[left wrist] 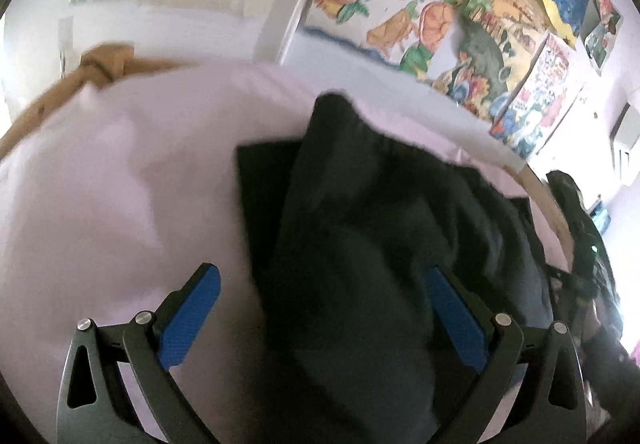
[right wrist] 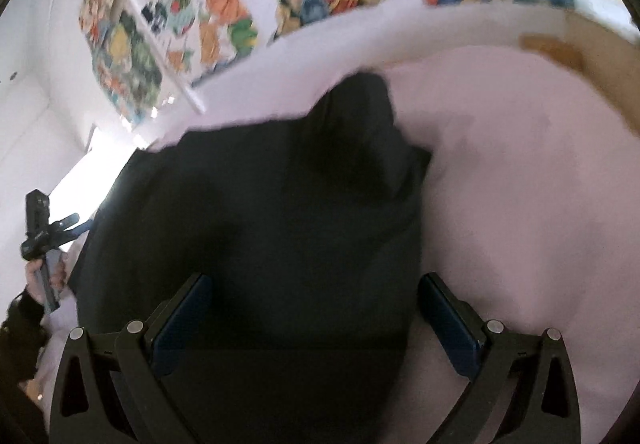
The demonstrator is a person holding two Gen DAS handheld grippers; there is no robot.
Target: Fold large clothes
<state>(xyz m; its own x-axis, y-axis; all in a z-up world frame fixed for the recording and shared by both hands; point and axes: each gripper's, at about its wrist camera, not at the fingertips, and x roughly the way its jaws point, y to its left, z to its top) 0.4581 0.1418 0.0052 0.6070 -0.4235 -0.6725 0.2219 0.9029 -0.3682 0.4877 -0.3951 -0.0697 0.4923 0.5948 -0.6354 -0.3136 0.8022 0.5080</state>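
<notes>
Both tools stand wide apart with nothing between their blue pads: the left tool [left wrist: 320, 320] hangs over the near part of the dark garment [left wrist: 372, 228], and the right tool [right wrist: 316, 320] hangs over the same cloth [right wrist: 260, 236] from the other side. That garment, black or very dark, lies bunched on a pale pink sheet [left wrist: 112, 180], with one peak of cloth [left wrist: 332, 104] pushed up toward the far edge of the surface. In the left view a flat, straight-edged layer [left wrist: 260, 180] shows under the rumpled upper folds, its corner squared against the sheet. Left of the garment in that view the sheet is bare and smooth out to a tan wooden rim [left wrist: 108, 60]; in the right view the sheet [right wrist: 520, 172] is likewise bare to the right of the cloth, out to the brown rim [right wrist: 600, 56]. At the left edge of the right view a hand [right wrist: 44, 276] holds the other tool's handle beside the garment's edge. Bright children's drawings [left wrist: 420, 16] cover the white wall behind. Both views are blurred.
</notes>
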